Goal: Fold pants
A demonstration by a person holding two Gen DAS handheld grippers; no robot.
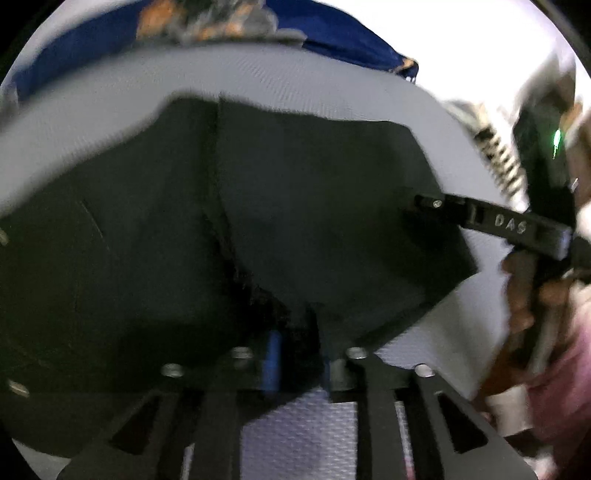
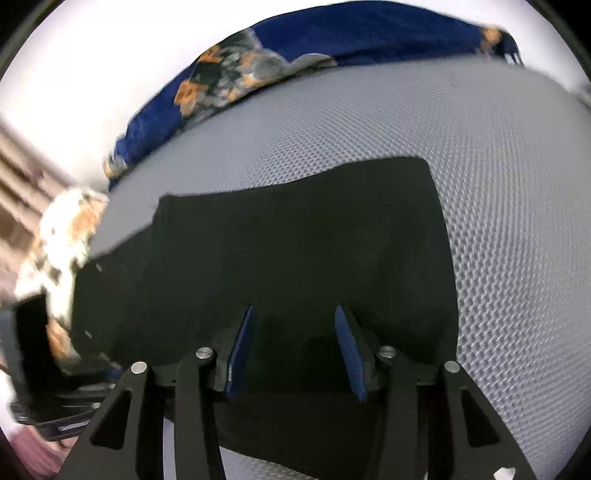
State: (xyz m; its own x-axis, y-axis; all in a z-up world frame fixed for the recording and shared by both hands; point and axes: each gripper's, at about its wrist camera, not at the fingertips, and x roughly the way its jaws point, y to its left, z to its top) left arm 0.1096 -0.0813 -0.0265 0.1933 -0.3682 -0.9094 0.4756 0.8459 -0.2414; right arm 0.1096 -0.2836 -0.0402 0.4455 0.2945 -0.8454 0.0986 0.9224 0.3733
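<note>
The left tongs (image 1: 299,354) nip the near edge of the black pants (image 1: 295,206), likely to lift a fold; the right tongs (image 2: 293,347) hover apart above them (nothing gripped). The pants lie on the grey mesh surface (image 2: 498,184), a blue blanket (image 2: 369,33) beyond.

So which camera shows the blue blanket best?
The right wrist view: the blue blanket stretches along the far edge of the grey mat, flower patches showing. The left wrist view shows only a blurry strip of it at the top.
</note>
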